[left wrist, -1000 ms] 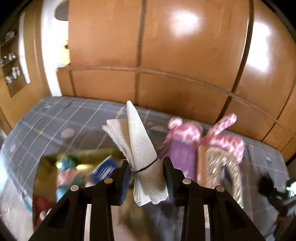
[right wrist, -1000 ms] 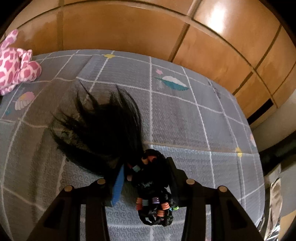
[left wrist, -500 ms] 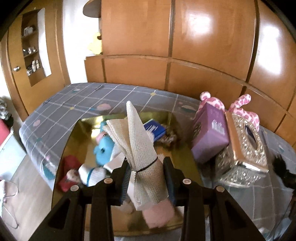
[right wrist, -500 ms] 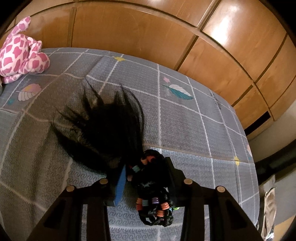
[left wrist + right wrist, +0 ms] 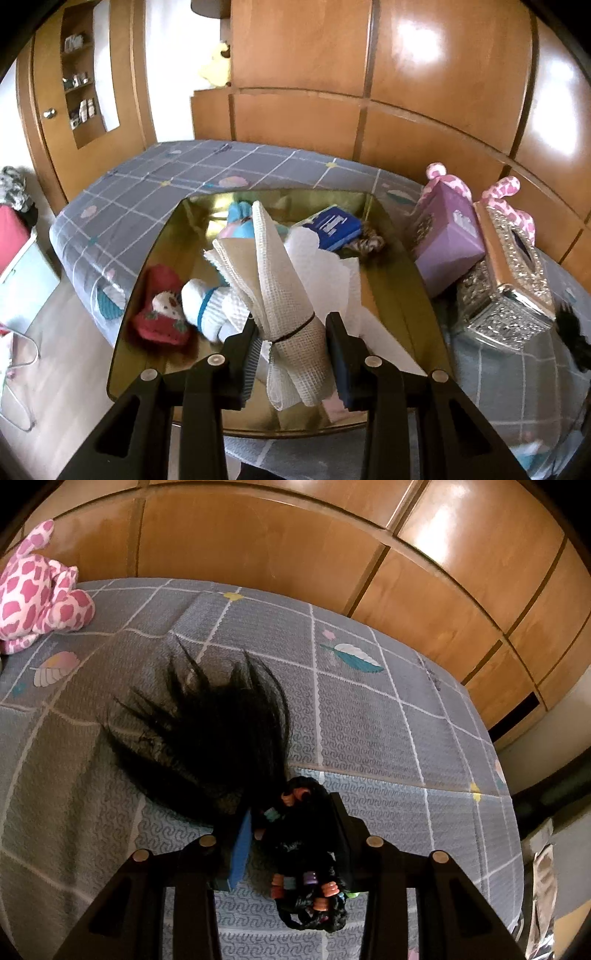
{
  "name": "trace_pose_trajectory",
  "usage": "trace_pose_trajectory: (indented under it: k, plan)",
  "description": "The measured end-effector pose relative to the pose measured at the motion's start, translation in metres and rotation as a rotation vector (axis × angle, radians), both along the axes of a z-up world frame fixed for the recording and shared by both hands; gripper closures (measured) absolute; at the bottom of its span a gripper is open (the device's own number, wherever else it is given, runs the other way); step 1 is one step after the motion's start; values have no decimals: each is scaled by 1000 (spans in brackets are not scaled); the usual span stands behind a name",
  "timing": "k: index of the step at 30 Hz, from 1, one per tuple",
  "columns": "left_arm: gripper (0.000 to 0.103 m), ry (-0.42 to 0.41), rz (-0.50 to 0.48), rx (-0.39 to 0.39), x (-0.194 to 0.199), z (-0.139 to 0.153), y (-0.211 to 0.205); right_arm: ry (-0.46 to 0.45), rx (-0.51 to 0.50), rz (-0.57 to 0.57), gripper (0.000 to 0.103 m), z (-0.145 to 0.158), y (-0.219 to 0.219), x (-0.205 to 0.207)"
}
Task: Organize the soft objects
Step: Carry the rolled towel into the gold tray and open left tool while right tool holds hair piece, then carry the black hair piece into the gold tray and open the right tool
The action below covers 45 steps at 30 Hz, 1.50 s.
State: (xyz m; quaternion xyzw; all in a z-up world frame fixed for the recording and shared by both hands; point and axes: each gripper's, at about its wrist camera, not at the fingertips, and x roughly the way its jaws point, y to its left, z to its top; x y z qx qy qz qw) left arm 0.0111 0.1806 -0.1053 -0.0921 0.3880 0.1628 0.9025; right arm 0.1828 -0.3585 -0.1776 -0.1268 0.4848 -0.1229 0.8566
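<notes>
My left gripper (image 5: 293, 325) is shut on a white mesh cloth (image 5: 284, 280), rolled and tied with a thin black band. It hangs over a gold tray (image 5: 402, 266) on the bed. In the tray lie a red heart toy (image 5: 159, 310), a white and blue plush (image 5: 207, 306), a blue packet (image 5: 332, 225) and white tissue paper (image 5: 328, 266). In the right wrist view, my right gripper (image 5: 291, 808) is shut on a black hairpiece (image 5: 210, 738). Its braided end with coloured beads (image 5: 314, 886) sits between the fingers, and the loose hair fans out on the grey bedspread (image 5: 369, 720).
A purple box (image 5: 443, 240) and a silver tissue box (image 5: 509, 291) stand right of the tray, with a pink spotted plush (image 5: 517, 206) behind them. The same plush (image 5: 37, 590) shows at the far left of the right wrist view. Wooden wardrobe panels (image 5: 406, 92) back the bed; the floor (image 5: 55, 350) lies to the left.
My left gripper carried the cloth leftward and down, from in front of the boxes to over the gold tray. The right gripper stayed put on the hairpiece.
</notes>
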Motion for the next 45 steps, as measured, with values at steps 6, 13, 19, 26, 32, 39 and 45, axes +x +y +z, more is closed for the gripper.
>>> trace_pose_trajectory:
  k: [6,13,19,26,32,39,45]
  plan:
    - [68,40,25,-37,5,-16,14,-5,-24,1,66,-2,4,-1]
    - [64,68,91,-109,9,-34,50,-3,-22,0,66,-2,5,-2]
    - [32,75,124,-124,1,-41,64,-1,-17,-2,66,-1,5,-1]
    - [32,19,182,-74,-20,-22,70,0,-14,-3,66,-1,4,-1]
    - [32,4,195,-11,-24,-8,61,0,-15,-2,66,-1,4,-1]
    - [26,-33,107,46,-17,13,22,1,-14,-1,66,-1,4,-1]
    - [21,-52,19,83,-9,25,-15,4,1,-10,66,0,1,0]
